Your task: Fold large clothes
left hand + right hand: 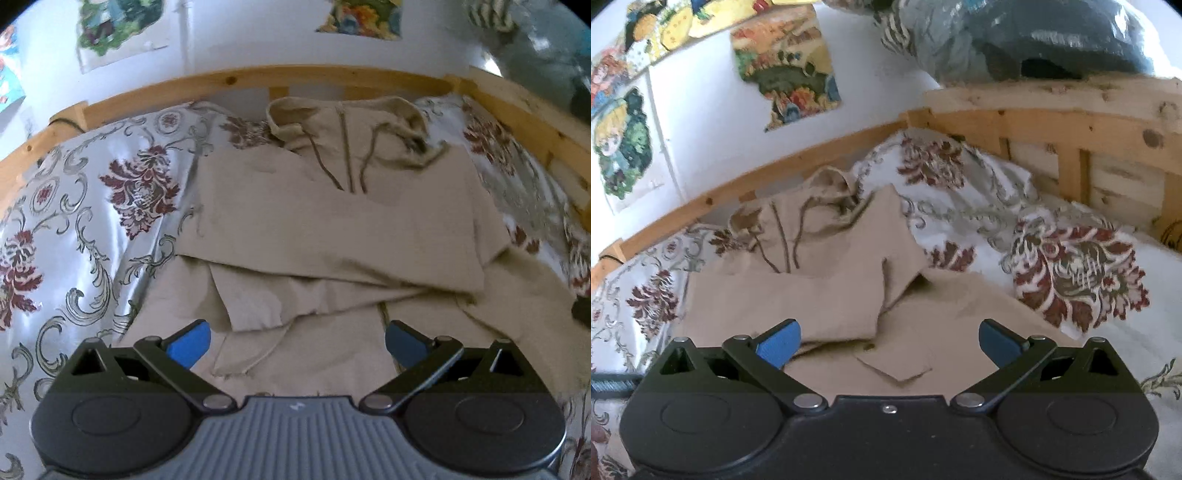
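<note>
- Nearest the lens in the left wrist view, the left claw (297, 345) fills the bottom of the frame with its blue pads (189, 344) spread wide apart and nothing between them; only beige cloth shows beyond the gap.
- Right claw (889, 345) sits the same way at the bottom of the right wrist view, its jaws as wide as they go and empty, which suits a pause between grips and not a carry.
- Beige hoodie (332, 221) lies across the middle of the frame on the bed, hood (347, 110) and drawstrings toward the upper centre by the wooden bed frame (258, 79), so its front faces up.
- One sleeve (280, 258) lies across the body in the middle of the frame (a first fold, by the look of it), with a flap of cloth below it, just above the pads.
- In the right wrist view a sleeve (894, 236) lies doubled back from centre toward upper centre; blur makes its exact edge hard to trace.
- Floral bedding (92, 206) spreads at the left of the frame and bunches at the right of the right wrist view, pushed aside probably to give the garment a flat place.
- Both claws point down at the near hem, likely the next part to lift.
</note>
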Demonstrator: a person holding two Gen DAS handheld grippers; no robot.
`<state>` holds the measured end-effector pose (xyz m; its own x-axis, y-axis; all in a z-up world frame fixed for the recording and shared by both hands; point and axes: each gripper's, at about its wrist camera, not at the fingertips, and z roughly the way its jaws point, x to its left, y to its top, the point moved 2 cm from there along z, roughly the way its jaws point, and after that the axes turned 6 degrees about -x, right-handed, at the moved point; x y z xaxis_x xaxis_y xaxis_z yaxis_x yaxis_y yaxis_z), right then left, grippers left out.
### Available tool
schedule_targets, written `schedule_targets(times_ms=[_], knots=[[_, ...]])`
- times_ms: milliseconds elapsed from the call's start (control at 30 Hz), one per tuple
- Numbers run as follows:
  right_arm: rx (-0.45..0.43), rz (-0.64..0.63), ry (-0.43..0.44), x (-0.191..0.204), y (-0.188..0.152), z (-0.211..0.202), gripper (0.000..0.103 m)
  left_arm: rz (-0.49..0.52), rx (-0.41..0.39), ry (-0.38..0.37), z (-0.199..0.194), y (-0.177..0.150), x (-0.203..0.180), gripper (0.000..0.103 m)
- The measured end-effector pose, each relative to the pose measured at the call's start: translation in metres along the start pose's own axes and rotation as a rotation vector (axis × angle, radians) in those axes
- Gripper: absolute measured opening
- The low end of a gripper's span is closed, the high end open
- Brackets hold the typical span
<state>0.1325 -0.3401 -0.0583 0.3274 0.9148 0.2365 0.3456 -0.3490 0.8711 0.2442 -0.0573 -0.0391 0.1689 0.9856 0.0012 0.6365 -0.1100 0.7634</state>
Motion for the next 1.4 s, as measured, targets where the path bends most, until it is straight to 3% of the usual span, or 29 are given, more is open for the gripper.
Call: schedule_targets(times_ms=[200,333,533,633,767,933,1033,1100,1167,1200,1233,1300,1400], knots=[[0.065,0.03,0.048,0.005,0.001,0.029,0.102,-0.065,-0.046,0.032,0.021,0.01,0.025,0.102],[0.1,-0.029,0.122,0.028,0.012,0.069,0.102,-0.054,-0.122,0.08,0.037,0.016,0.042,0.102],[0.0,-0.177,0.148,0.073,0.066,0.155,0.094,-0.168,-0.089,0.047,0.076,0.001,0.08,0.102],[-0.041,-0.266,0.151,0.098,0.097,0.215,0.085,-0.189,-0.099,0.09,0.098,-0.002,0.092,0.102],[-0.126,-0.459,0.126,0.145,0.128,0.295,0.081,-0.243,-0.176,0.086,0.114,-0.006,0.104,0.102],[-0.136,-0.573,0.061,0.18,0.159,0.374,0.077,-0.337,-0.244,0.047,0.121,-0.006,0.112,0.102],[-0.077,-0.628,0.018,0.184,0.174,0.414,0.082,-0.337,-0.23,0.071,0.13,-0.007,0.113,0.102],[-0.002,-0.618,-0.007,0.18,0.181,0.439,0.08,-0.344,-0.199,0.069,0.137,-0.008,0.113,0.102],[0.049,-0.575,0.016,0.174,0.185,0.452,0.06,-0.37,-0.18,0.06,0.14,-0.01,0.116,0.102],[0.077,-0.56,0.026,0.171,0.187,0.457,0.024,-0.381,-0.177,0.056,0.14,-0.01,0.118,0.102],[0.086,-0.557,0.019,0.169,0.188,0.458,0.003,-0.391,-0.177,0.05,0.14,-0.011,0.119,0.102],[0.038,-0.526,0.057,0.165,0.192,0.445,0.003,-0.399,-0.17,0.044,0.14,-0.012,0.121,0.102],[-0.153,-0.533,0.103,0.165,0.19,0.395,0.003,-0.39,-0.167,0.049,0.138,-0.013,0.121,0.102]])
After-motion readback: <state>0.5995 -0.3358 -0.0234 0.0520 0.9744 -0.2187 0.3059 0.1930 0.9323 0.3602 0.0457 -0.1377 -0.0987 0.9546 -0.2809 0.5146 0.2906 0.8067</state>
